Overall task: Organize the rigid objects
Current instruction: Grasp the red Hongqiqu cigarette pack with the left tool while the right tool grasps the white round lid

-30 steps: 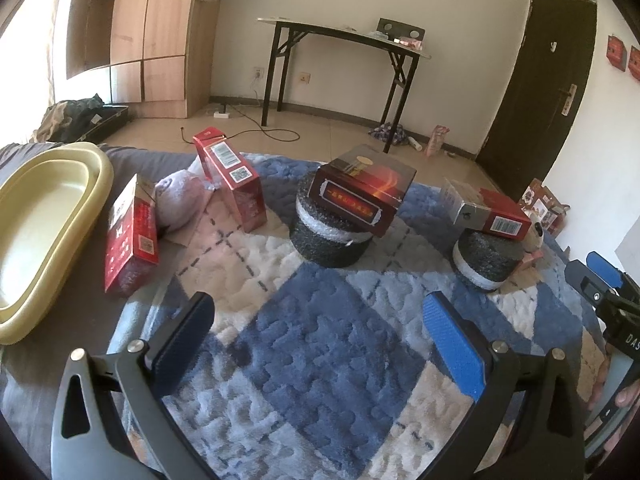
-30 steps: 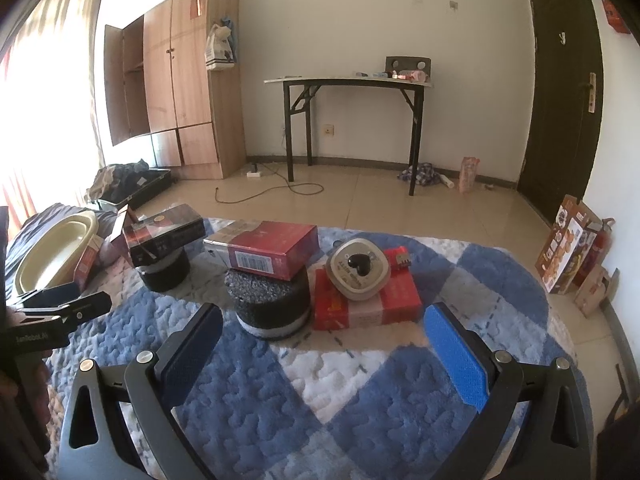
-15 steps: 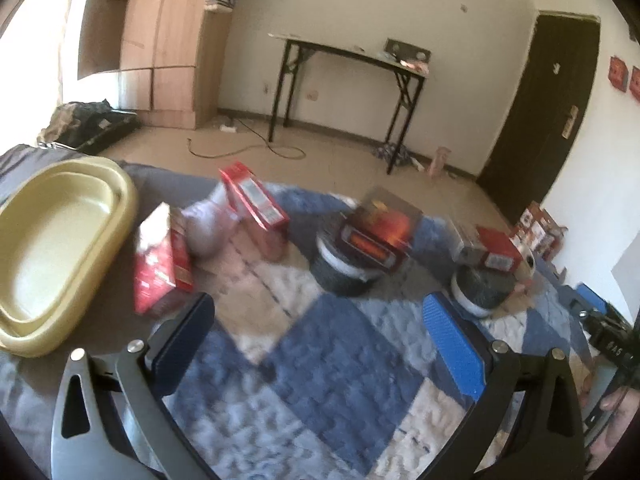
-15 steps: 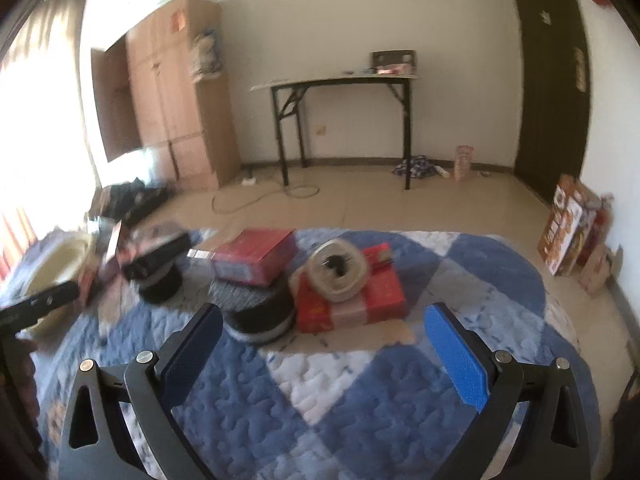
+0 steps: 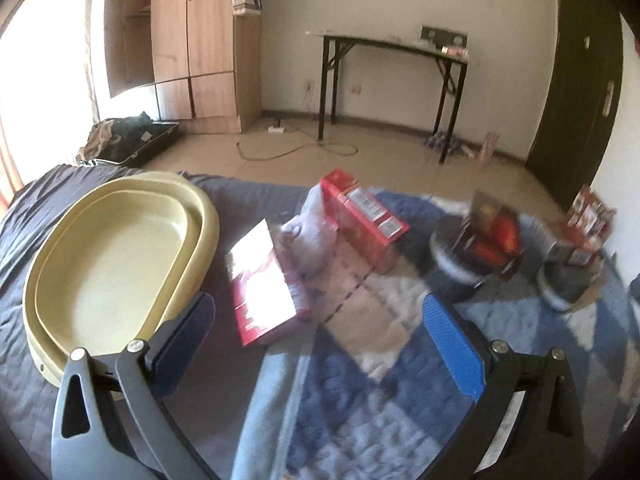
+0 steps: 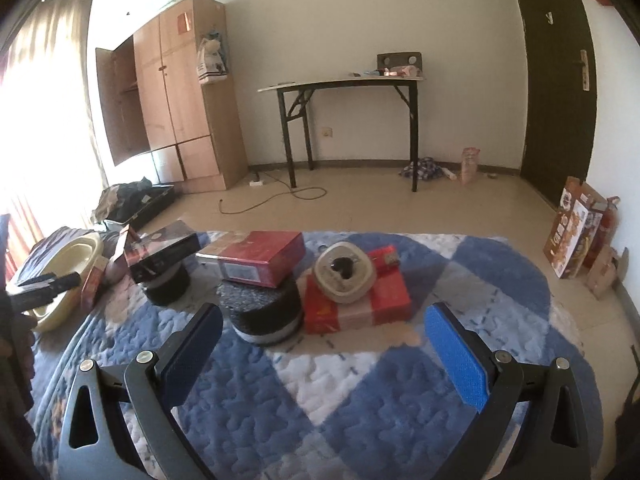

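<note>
Left gripper [image 5: 320, 344] low over quilt [image 5: 360, 420], jaws spread, empty; red box [image 5: 262, 284] just ahead between them, beside yellow basin [image 5: 120, 264]; right gripper [image 6: 324, 354] likewise spread

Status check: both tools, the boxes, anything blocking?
Left tool open, empty. Right tool open, empty. Red boxes on the quilt, yellow tub empty. Nothing blocking.

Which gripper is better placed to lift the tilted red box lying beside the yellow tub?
Likely the left gripper: its open jaws face the red box by the yellow tub. The right gripper, also open, faces other boxes farther off.
</note>
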`<state>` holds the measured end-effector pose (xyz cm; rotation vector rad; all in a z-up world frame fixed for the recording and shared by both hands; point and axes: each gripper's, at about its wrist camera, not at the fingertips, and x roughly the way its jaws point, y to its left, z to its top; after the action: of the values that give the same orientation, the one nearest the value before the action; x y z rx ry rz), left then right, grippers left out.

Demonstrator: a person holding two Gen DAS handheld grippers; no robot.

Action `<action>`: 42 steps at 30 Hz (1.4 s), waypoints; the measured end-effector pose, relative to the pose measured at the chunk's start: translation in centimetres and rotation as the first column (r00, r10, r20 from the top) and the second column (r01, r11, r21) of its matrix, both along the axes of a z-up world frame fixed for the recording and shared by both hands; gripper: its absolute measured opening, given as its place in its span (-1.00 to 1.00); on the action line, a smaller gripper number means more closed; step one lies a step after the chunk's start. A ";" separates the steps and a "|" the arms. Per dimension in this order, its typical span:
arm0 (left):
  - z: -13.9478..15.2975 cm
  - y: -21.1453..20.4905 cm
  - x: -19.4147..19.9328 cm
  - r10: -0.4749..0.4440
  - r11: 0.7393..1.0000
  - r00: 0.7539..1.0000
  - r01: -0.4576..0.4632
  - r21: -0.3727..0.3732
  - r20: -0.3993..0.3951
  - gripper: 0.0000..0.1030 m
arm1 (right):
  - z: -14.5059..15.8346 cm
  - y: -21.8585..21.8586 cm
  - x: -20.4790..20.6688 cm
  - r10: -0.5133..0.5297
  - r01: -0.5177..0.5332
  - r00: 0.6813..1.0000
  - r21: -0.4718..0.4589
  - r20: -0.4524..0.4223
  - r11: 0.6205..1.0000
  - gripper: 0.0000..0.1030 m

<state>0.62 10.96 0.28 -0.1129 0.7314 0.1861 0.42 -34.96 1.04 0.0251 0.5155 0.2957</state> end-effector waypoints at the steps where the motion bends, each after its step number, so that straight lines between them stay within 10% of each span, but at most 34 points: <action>1: -0.4 0.2 0.2 0.007 1.000 1.000 -0.007 0.016 -0.014 1.00 | -0.2 0.0 0.2 0.003 -0.003 1.000 0.005 -0.011 1.000 0.99; 5: -2.1 1.2 0.7 0.058 0.997 0.998 -0.056 0.062 -0.034 1.00 | -0.5 0.0 0.6 -0.001 0.002 0.999 0.008 -0.033 1.000 0.99; 11: -4.4 2.9 1.9 0.083 0.992 0.996 -0.087 -0.096 -0.044 1.00 | -0.9 -0.3 1.2 -0.012 0.013 0.999 0.031 -0.053 0.999 0.99; 23: -6.7 4.2 2.8 0.116 0.975 0.989 -0.131 -0.177 -0.097 1.00 | -1.1 -0.9 1.5 -0.057 0.058 0.997 0.014 -0.057 0.998 0.99; 35: -6.6 4.3 2.1 0.137 0.964 0.991 -0.135 -0.230 -0.008 0.99 | -0.8 -1.1 1.0 -0.049 0.049 0.999 0.006 -0.015 0.999 0.99; 42: -6.4 3.8 2.3 0.057 0.962 0.998 -0.050 -0.270 0.018 0.53 | -1.2 -0.9 0.8 0.001 -0.001 1.000 0.045 -0.003 0.999 0.99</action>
<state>2.87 14.76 -6.08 -0.3940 0.7257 0.1353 1.22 -35.85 -0.11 0.0688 0.5120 0.3084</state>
